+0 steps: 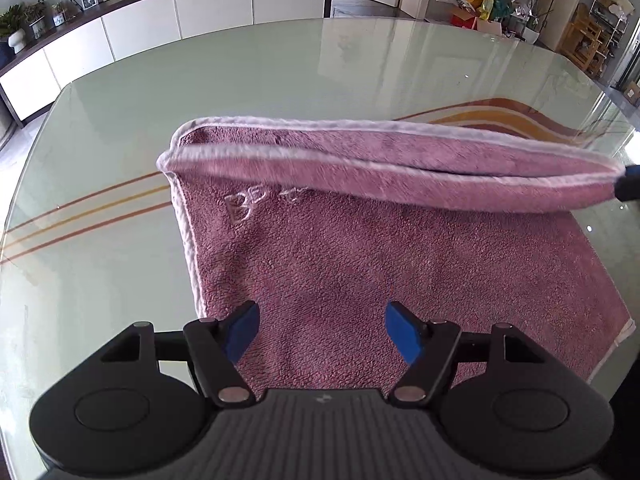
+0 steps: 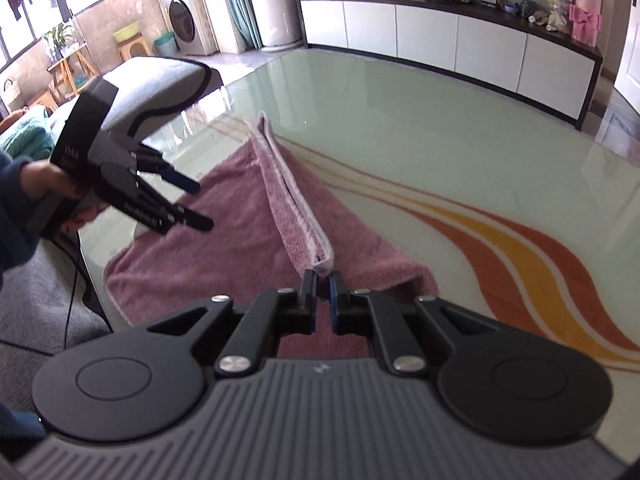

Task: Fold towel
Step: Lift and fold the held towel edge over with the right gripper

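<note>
A pink towel [image 1: 340,272] with a white hem lies on the glass table [image 1: 240,80]. Its far edge is doubled and lifted off the table toward the right. My left gripper [image 1: 322,320] is open and empty, hovering above the towel's near part. It also shows in the right wrist view [image 2: 196,204], held in a hand at the left, open above the towel [image 2: 224,240]. My right gripper [image 2: 322,280] is shut on the towel's doubled hemmed corner [image 2: 324,262] and holds it raised. Its tip shows at the right edge of the left wrist view [image 1: 628,184].
The table has orange and yellow curved stripes [image 2: 520,240] under the glass. A white sideboard [image 1: 160,28] stands beyond the table's far edge. A grey sofa [image 2: 160,80] stands beside the table at the left. The table's near edge [image 2: 96,292] lies close to the towel.
</note>
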Motion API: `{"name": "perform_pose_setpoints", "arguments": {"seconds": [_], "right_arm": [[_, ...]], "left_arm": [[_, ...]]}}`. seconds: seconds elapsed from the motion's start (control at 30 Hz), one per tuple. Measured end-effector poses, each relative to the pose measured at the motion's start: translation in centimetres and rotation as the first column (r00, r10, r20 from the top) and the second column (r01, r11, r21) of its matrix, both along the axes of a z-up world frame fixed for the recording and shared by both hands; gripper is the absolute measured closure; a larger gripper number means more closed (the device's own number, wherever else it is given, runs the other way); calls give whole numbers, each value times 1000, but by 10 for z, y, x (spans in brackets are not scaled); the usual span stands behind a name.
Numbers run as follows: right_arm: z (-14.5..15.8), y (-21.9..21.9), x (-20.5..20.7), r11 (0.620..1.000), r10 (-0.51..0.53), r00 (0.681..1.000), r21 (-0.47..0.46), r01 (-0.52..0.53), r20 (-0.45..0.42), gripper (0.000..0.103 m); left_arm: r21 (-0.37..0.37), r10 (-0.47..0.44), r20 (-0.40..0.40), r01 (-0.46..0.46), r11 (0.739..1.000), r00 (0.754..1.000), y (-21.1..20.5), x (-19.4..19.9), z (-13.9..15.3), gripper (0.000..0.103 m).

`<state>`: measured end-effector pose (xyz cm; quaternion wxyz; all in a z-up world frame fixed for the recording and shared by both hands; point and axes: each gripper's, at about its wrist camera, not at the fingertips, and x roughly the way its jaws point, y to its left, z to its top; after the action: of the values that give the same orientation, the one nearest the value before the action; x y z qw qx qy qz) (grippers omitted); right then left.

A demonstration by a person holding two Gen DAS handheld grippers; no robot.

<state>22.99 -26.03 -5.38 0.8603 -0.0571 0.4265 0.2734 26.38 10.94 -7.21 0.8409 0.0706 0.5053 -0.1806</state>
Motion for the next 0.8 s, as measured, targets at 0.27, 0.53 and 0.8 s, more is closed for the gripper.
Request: {"name": "perform_pose_setpoints", "arguments": {"seconds": [0.27,0.53,0.8], "right_arm": [[-16,-10,-20,996,-29,999,-81,27,-24,96],[-17,-6,-17,998,-54,998,-31,53,-18,88],[-31,8,-15,997,-57,997,-45,55,-46,71]], "left_arm": [[-10,-11,-15,11,1000,1000,5,-3,-12,30],[20,-33,74,31,999,997,17,-10,-3,30],[108,-177,172,160,981,969,23,3,4,30]]}}
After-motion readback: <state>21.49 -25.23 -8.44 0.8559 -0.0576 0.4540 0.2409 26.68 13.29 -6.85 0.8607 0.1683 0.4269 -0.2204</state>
